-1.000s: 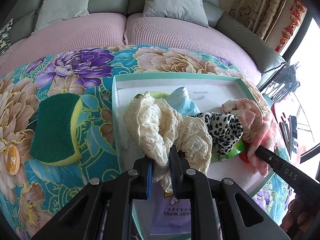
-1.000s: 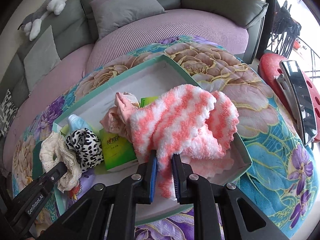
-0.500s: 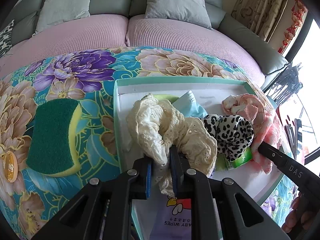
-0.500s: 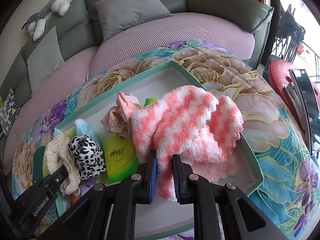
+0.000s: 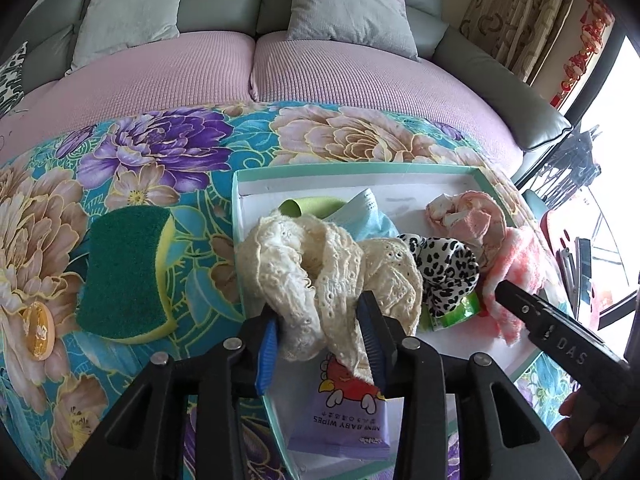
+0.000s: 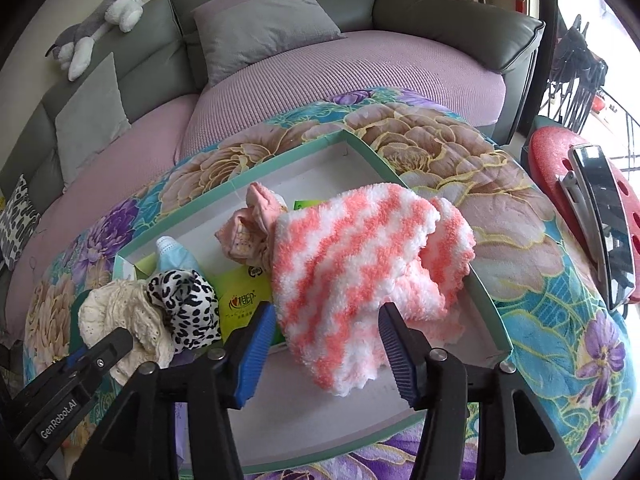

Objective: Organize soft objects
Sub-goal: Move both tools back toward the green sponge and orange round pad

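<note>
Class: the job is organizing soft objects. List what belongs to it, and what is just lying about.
Job:
cream lace cloth
pink-and-white fluffy cloth
leopard-print scrunchie
tray

Lying about:
green sponge
baby wipes pack
plush toy
sofa cushions

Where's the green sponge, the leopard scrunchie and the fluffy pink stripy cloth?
green sponge [image 5: 120, 268], left wrist view, middle of its dark top.
leopard scrunchie [image 5: 448, 276], left wrist view, spotted ruffle.
fluffy pink stripy cloth [image 6: 352, 264], right wrist view, striped middle.

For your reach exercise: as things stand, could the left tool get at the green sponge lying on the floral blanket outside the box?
Probably yes. The green sponge lies bare on the blanket, nothing on it. But the left tool, jaws opening, has the cream lace cloth between them and must clear it first.
</note>
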The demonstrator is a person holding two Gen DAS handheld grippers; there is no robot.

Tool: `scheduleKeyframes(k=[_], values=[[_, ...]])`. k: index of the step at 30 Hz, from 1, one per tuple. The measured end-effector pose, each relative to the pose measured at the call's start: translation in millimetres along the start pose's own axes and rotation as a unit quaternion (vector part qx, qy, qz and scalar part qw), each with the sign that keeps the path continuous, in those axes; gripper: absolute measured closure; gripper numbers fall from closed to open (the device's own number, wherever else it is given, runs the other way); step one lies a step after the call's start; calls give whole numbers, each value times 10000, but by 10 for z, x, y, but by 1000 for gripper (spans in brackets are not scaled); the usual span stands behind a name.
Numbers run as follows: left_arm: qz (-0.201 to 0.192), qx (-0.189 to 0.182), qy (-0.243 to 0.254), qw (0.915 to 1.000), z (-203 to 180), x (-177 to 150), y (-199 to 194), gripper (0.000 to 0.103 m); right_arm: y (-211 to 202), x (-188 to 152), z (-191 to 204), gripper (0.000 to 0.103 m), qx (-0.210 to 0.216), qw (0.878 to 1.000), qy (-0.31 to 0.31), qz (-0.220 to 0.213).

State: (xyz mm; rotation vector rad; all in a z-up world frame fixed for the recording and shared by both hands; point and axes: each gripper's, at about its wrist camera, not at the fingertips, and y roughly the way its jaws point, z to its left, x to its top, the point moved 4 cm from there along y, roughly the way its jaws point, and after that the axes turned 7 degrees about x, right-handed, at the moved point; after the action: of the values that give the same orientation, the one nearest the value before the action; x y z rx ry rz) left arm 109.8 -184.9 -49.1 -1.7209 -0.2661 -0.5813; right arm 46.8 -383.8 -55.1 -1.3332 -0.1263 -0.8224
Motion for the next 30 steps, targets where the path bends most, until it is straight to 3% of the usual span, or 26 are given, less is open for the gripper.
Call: scheduleKeyframes(k=[5, 13, 19, 21, 22, 30], values=[[-108, 90, 5, 9999, 25, 15, -129, 54, -10, -17, 20, 40, -119, 9999, -91, 57], [-259, 507, -211, 9982, 198, 44, -180, 20, 22, -57, 65, 22, -294, 9990, -243, 224], [-215, 686, -349, 9968, 318, 40, -146, 16, 33, -65, 93, 16, -368, 9984, -346, 249], [-204, 691, -354, 9968, 327, 38, -144, 16, 41, -74, 94, 2, -411, 9982, -354, 266], [-212, 712, -354, 9966, 325, 37, -145, 16, 39, -77, 93, 0, -430, 9981, -354, 263], [-206, 910, -637, 9936, 510, 53, -158, 15, 8, -82, 137, 0, -489, 9976, -428, 233]])
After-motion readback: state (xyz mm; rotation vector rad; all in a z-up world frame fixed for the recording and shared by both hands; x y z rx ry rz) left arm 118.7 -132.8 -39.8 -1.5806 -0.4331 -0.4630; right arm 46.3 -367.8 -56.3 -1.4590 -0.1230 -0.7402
